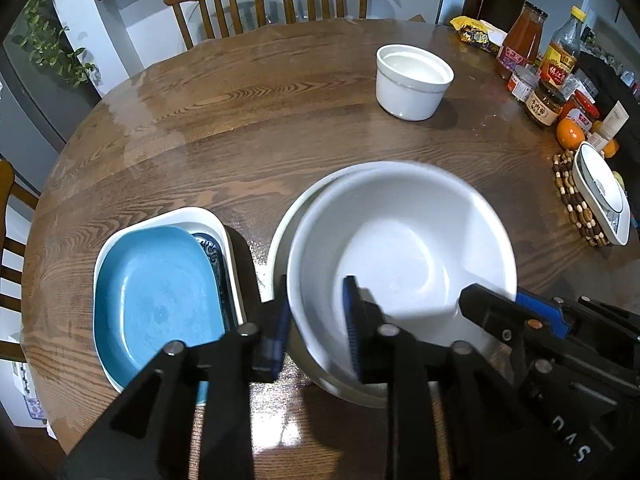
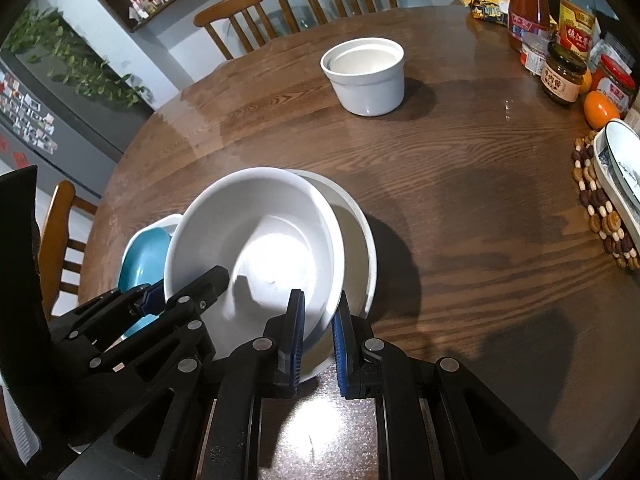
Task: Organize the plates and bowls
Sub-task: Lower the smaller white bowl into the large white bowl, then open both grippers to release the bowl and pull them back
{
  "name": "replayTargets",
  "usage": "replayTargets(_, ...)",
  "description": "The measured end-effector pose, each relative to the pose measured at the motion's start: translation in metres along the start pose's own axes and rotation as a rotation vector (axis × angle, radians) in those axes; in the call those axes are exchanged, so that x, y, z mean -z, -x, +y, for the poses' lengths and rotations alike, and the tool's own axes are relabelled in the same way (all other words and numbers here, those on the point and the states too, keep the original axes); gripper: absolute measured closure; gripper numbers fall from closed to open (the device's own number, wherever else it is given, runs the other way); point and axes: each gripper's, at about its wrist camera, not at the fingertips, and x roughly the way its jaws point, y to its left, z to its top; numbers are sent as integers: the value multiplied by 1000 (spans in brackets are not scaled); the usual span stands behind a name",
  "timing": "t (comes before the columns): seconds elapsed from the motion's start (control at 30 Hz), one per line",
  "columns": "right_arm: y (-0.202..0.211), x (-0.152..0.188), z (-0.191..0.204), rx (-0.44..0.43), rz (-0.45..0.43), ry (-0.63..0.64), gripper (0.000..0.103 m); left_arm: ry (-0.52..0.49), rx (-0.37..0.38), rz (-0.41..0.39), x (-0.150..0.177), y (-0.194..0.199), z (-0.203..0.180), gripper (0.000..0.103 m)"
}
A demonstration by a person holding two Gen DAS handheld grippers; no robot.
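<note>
Found the white bowl [image 2: 256, 236] near the front edge of the round wooden bench [image 2: 460, 200], sitting tilted inside a wider cream bowl [image 2: 360, 232] and leaning toward the left. Saw the right tongs [image 2: 318, 332] narrowed almost fully and clamped on that bowl's near rim, one blue pad inside the wall and one outside. Saw the left tongs [image 1: 314, 336] straddling the opposite rim with a wider gap, one pad outside and one inside the bowl, seemingly loose and not pressing on the wall. Noted both tongs angled steeply down.

Spotted, just left of the two bowls, a blue dish [image 1: 160, 292] lying in a white rectangular dish [image 1: 120, 240], with a blue-patterned plate [image 1: 208, 248] showing under its right edge. Noted a small straight-sided white pot [image 1: 412, 80] well apart toward the far side. Made out jars and bottles [image 1: 548, 56], an orange [image 1: 570, 134] and a patterned dish [image 2: 620, 168] on a beaded trivet [image 2: 600, 208] along the right edge.
</note>
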Motion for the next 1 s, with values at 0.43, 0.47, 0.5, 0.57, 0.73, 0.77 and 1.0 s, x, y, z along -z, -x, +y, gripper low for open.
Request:
replayTargets(0.43, 16, -2, -1, 39, -43, -6, 89, -9, -21, -57, -2, 17, 1, 47)
replayTargets(0.47, 17, -3, -1, 45, -44, -6, 89, -11, -22, -60, -3, 19, 1, 41)
replayTargets(0.5, 19, -3, -2, 50, -48, -6, 87, -12, -25, -63, -3, 20, 1, 37)
replayTargets(0.57, 23, -4, -5, 65, -61, -10, 74, -18, -40, -72, -5, 24, 0, 36)
replayTargets(0.73, 40, -9, -15, 61, -106, -38, 59, -24, -50, -86, -10, 31, -2, 24)
replayTargets(0.77, 42, -10, -16, 64, -113, -38, 59, -30, -53, -88, -10, 32, -2, 24)
replayTargets(1.0, 60, -20, -22, 70, -142, -35, 59, -43, -69, -73, -18, 38, -10, 15)
